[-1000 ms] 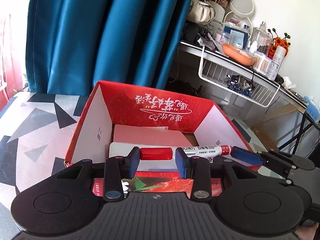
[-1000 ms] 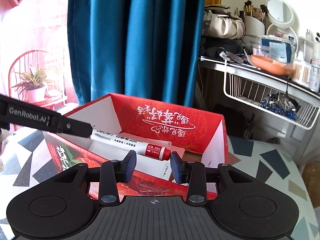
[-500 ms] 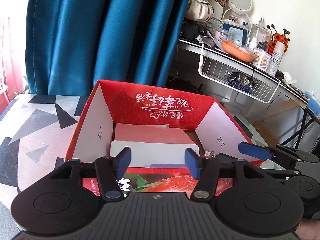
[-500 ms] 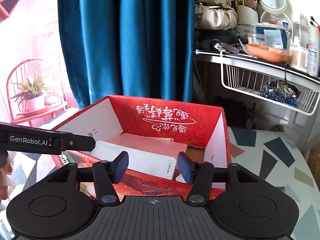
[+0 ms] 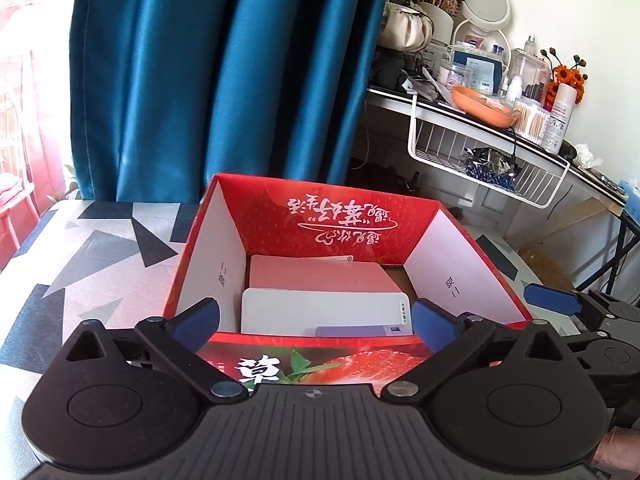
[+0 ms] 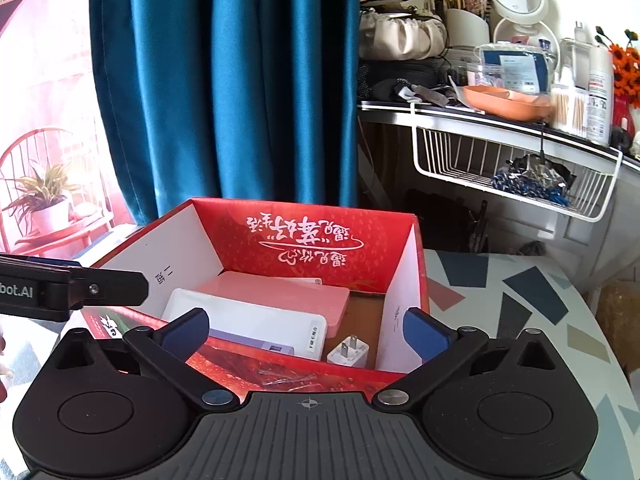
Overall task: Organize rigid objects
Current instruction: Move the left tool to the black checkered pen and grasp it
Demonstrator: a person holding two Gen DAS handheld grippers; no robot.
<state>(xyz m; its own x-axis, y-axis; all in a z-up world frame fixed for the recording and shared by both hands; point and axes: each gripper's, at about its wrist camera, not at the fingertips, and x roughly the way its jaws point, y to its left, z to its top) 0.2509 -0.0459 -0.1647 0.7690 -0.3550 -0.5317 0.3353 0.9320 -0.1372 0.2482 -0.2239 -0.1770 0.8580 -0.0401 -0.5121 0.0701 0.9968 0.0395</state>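
Grippers [image 5: 316, 320] [image 6: 306, 326] level, jaws spread, facing box [image 5: 340, 220].

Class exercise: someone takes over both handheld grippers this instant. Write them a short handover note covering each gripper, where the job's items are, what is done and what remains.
Left gripper: open, empty, at the near wall of the red box.
Right gripper: open, empty, at the same near wall, further right.
In the box: a pink flat case at the back, a white flat case overlapping it, a purple item at the near wall, a white plug adapter in the near right corner.
Done: these items are boxed. The marker held a second ago is out of view now.
Left: no loose items show on the patterned table; check outside the views.
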